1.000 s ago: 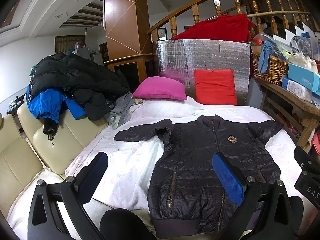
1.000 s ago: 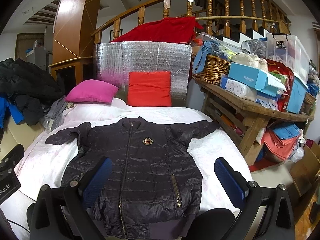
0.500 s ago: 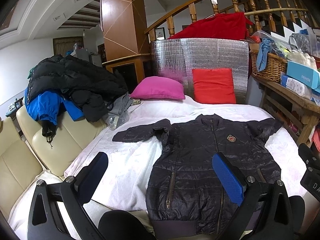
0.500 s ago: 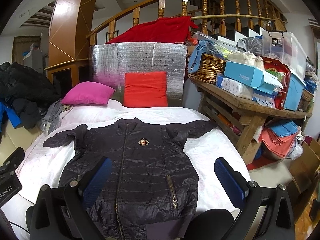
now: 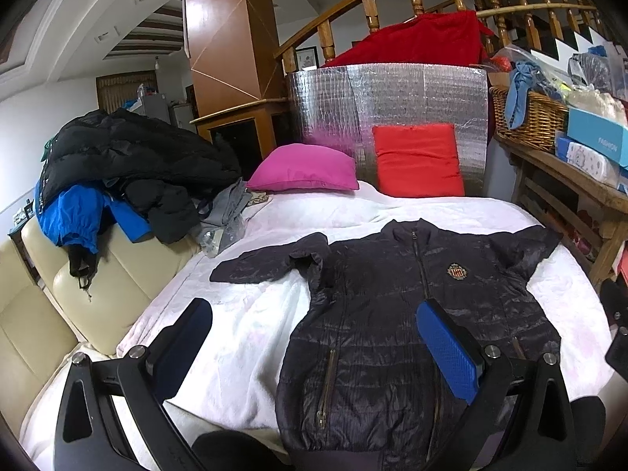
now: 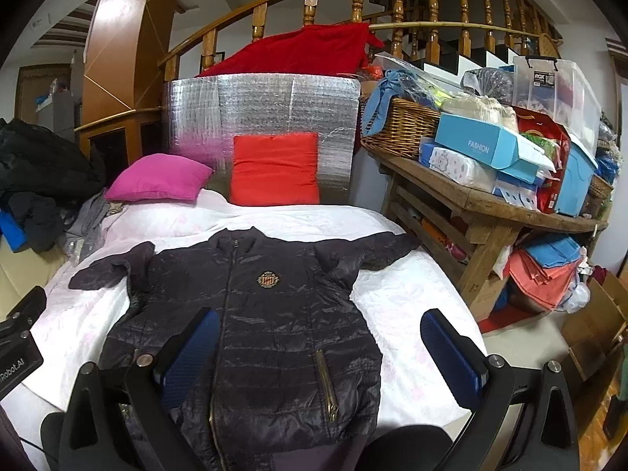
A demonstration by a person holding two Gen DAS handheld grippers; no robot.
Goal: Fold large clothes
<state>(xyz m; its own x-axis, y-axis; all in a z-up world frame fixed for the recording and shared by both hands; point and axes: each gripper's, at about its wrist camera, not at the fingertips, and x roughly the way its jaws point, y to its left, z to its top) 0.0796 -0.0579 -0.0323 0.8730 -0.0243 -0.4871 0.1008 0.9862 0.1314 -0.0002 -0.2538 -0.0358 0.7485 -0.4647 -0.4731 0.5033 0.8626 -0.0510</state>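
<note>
Jacket (image 5: 412,314) flat on white-covered bed (image 5: 243,333), pillows (image 5: 304,168) behind, cluttered shelf (image 6: 490,204) beside.

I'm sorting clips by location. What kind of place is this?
Most likely a lived-in home, not a lab: a curved wooden staircase railing, a cream sofa heaped with coats, and a white-covered surface with pillows where the dark jacket lies.

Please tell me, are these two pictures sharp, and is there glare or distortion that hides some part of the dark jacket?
Left wrist view: sharp, strong fisheye bending at the black corners; the jacket shows only mild sheen, and its hem is partly hidden by the open left gripper. Right wrist view: equally sharp, the railing curves from distortion; the open right gripper covers the jacket's lower edge.
</note>
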